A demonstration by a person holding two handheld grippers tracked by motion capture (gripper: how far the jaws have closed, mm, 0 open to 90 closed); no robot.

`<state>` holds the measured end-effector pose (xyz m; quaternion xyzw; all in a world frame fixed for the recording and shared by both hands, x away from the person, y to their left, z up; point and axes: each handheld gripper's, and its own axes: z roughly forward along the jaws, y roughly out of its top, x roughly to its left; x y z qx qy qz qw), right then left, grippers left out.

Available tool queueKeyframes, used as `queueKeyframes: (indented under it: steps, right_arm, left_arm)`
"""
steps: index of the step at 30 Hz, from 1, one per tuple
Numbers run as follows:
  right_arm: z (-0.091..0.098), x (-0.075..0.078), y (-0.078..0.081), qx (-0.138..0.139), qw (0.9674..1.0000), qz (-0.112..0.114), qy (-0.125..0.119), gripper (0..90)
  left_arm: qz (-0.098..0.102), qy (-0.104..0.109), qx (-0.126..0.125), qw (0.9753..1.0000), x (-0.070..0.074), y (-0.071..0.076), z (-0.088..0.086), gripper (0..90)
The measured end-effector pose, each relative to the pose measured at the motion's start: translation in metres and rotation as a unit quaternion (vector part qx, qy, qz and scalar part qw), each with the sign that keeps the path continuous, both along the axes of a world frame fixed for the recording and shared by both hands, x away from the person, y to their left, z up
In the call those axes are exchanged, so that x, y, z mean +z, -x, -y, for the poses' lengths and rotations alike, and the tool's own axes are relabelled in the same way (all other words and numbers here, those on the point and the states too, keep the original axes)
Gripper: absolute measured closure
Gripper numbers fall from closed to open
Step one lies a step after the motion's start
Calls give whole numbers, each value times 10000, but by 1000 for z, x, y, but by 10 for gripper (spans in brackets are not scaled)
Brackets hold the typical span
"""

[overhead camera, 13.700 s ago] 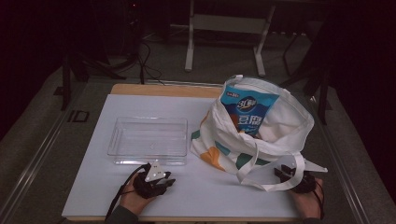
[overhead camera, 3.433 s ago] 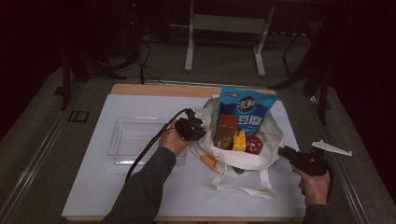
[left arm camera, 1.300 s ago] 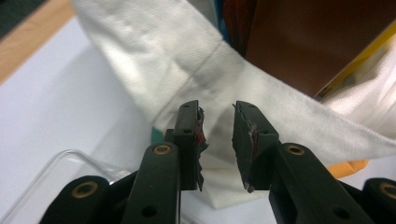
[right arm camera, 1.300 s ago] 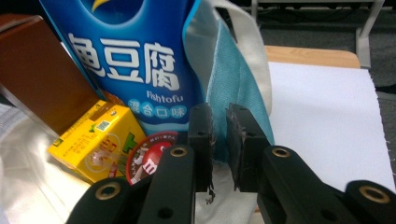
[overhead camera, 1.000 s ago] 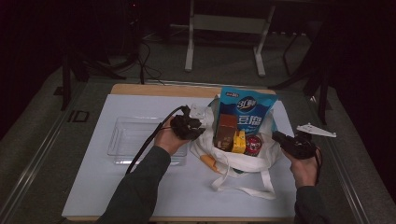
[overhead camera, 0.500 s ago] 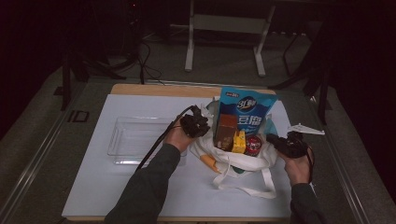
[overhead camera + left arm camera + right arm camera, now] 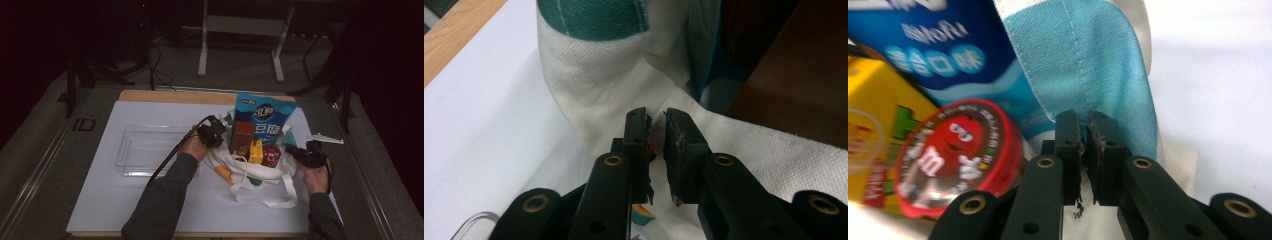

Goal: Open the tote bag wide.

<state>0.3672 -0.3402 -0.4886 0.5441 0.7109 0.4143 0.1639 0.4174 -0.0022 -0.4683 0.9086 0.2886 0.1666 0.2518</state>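
Note:
A white cloth tote bag [image 7: 260,175] lies open on the table with a blue snack packet [image 7: 265,117], a brown box [image 7: 242,135], a yellow box [image 7: 256,151] and a red candy tin [image 7: 271,155] inside. My left gripper [image 7: 220,131] is at the bag's left rim. Its jaws have just been closing and now pinch a fold of the white cloth [image 7: 624,85] at their tips [image 7: 656,117]. My right gripper [image 7: 291,150] is at the right rim, shut [image 7: 1083,120] on the edge of the blue lining [image 7: 1098,65], beside the red tin [image 7: 960,160].
An empty clear plastic tray [image 7: 122,150] sits left of the bag on the white table cover [image 7: 125,200]. An orange item [image 7: 223,173] pokes out under the bag's left side. The bag's handles [image 7: 265,197] trail toward the front edge.
Both grippers have sunk and drawn in onto the bag's rim, the left from the left, the right from the right. The bag's contents have not moved.

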Motion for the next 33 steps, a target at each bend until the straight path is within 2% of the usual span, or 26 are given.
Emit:
queueKeyframes:
  steps: [2, 4, 9, 13, 17, 21, 25, 30, 33]
  right_arm:
    - [0, -3, -1, -23, 10000, -32, 29, 840]
    - [1, -10, -2, -90, 9999, -112, -53, 839]
    - [-3, -10, -2, -130, 9998, -150, 27, 836]
    - [-4, -6, 3, -81, 9999, -62, 74, 827]
    - [-5, 1, 13, 70, 9999, 105, 92, 805]
    - [-3, 9, 28, 150, 9993, 329, 52, 789]
    - [-1, 14, 46, 187, 9987, 466, 6, 775]
    - [-1, 7, 62, 340, 9987, 357, 87, 769]
    - [-4, 1, 66, 427, 9987, 259, 137, 767]
  left_arm:
    - [44, -120, -19, 9999, -3, 1, 3, 805]
    - [54, -163, -1, 9999, -6, 2, 5, 806]
    - [-3, -50, -9, 10000, -5, 3, 3, 798]
    - [-95, 122, -169, 9997, -3, 7, 0, 769]
    - [-43, 164, -314, 9994, 0, 12, -2, 743]
    - [-86, 366, -385, 9985, 6, 16, -8, 701]
    - [12, 513, -457, 9976, 10, 24, -13, 687]
    - [59, 666, -545, 9963, 17, 32, -17, 669]
    - [91, 686, -653, 9955, 21, 37, -17, 660]
